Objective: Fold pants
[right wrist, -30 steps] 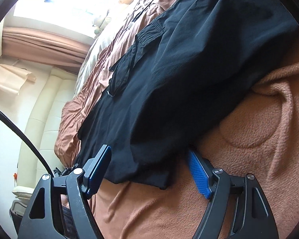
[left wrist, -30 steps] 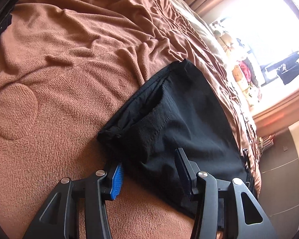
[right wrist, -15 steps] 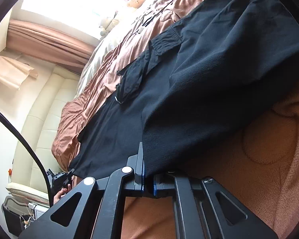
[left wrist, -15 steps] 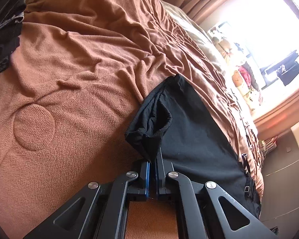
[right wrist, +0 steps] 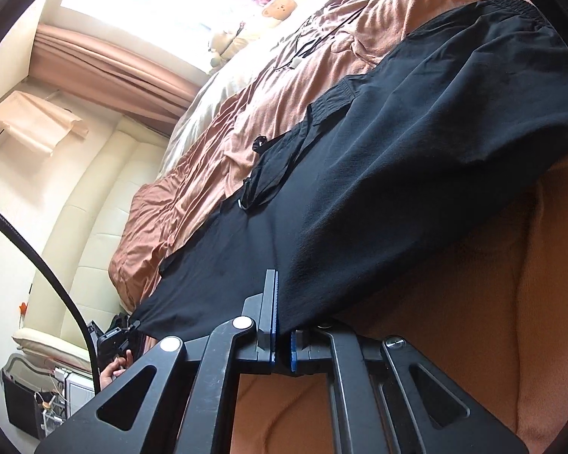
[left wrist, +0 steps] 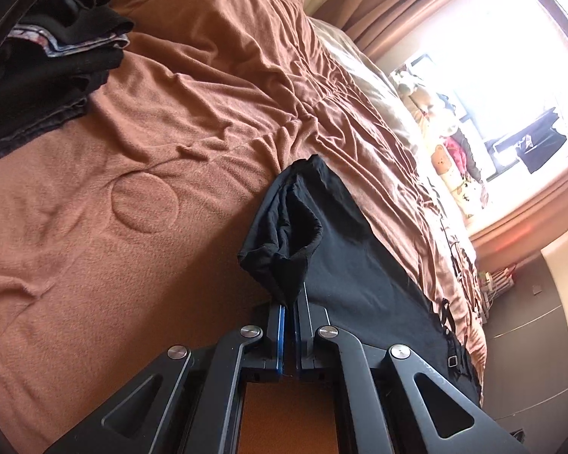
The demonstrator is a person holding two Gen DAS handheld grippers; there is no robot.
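Now one black pants (left wrist: 344,265), two claws, left claw (left wrist: 288,302) and right claw (right wrist: 282,325) each clamped on its fabric.

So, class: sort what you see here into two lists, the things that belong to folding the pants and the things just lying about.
Part of the job:
black pants
left gripper, shut on the pants
right gripper, shut on the pants

Just lying about:
brown blanket
pile of dark clothes
stuffed toys
curtain

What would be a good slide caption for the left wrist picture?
Left gripper shut on a bunched hem of the black fabric pants, raised off the rumpled brown fleece blanket.
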